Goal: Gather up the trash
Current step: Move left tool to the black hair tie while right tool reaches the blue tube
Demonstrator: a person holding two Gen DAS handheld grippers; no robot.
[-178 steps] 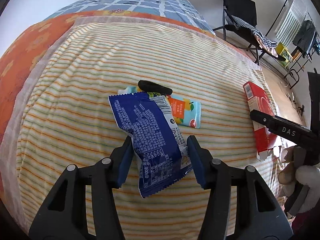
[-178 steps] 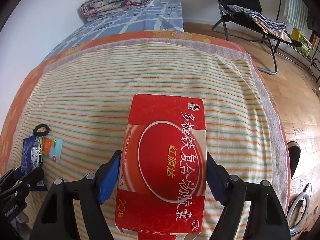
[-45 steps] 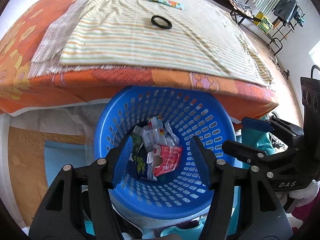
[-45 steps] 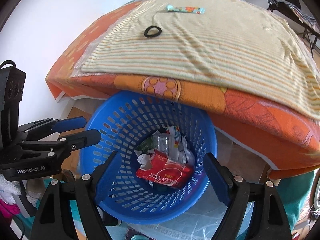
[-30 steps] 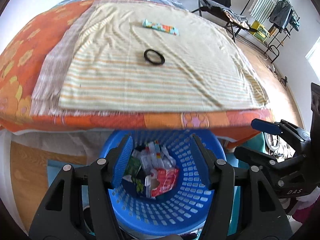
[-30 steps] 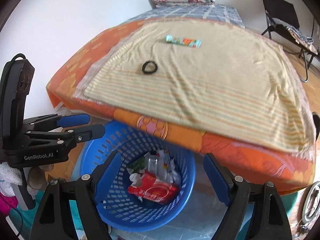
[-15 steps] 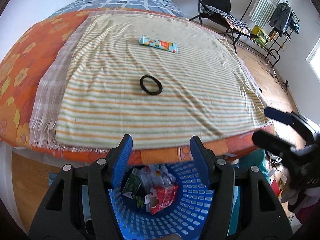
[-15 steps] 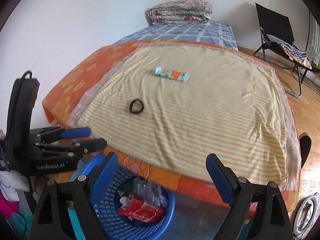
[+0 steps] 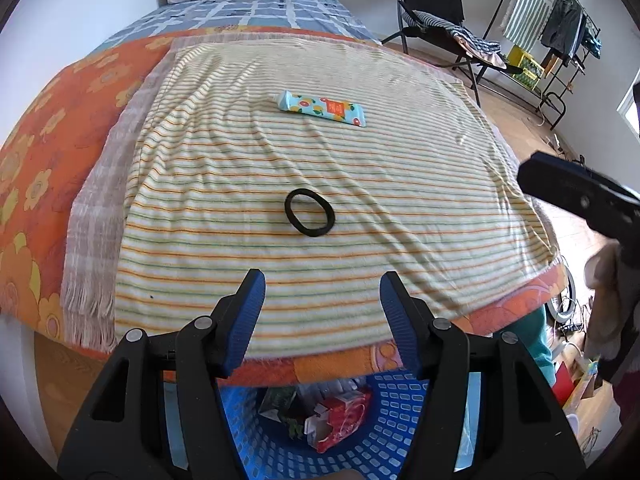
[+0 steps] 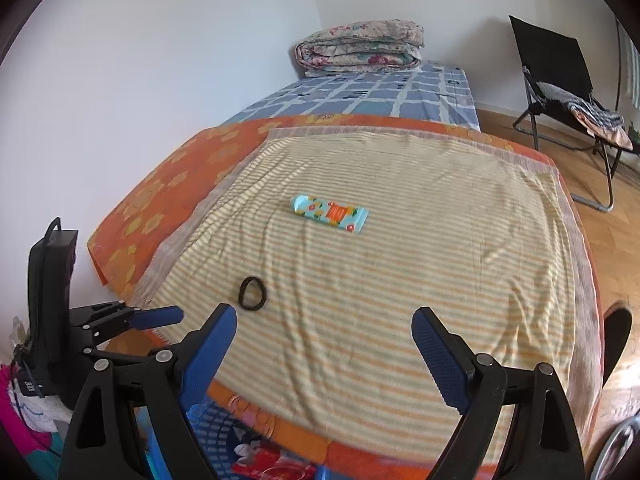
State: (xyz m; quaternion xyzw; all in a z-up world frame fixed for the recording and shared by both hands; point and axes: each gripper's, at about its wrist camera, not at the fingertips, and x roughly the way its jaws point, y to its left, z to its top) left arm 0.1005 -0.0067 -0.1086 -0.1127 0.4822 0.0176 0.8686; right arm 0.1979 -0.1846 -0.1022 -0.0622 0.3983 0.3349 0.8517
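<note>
A teal and orange wrapper lies far on the striped blanket; it also shows in the right wrist view. A black hair tie lies nearer, also seen in the right wrist view. My left gripper is open and empty over the bed's near edge. My right gripper is open and empty, to the right. Below the bed edge stands a blue basket holding a red box and other trash.
A folded quilt lies at the bed's far end. A black folding chair with cloths stands on the wooden floor at the right. A clothes rack stands far right. A white wall runs along the bed's left side.
Both grippers dropped their wrapper and red box into the basket, then rose and tilted up from the basket toward the bed top. Both are now empty.
</note>
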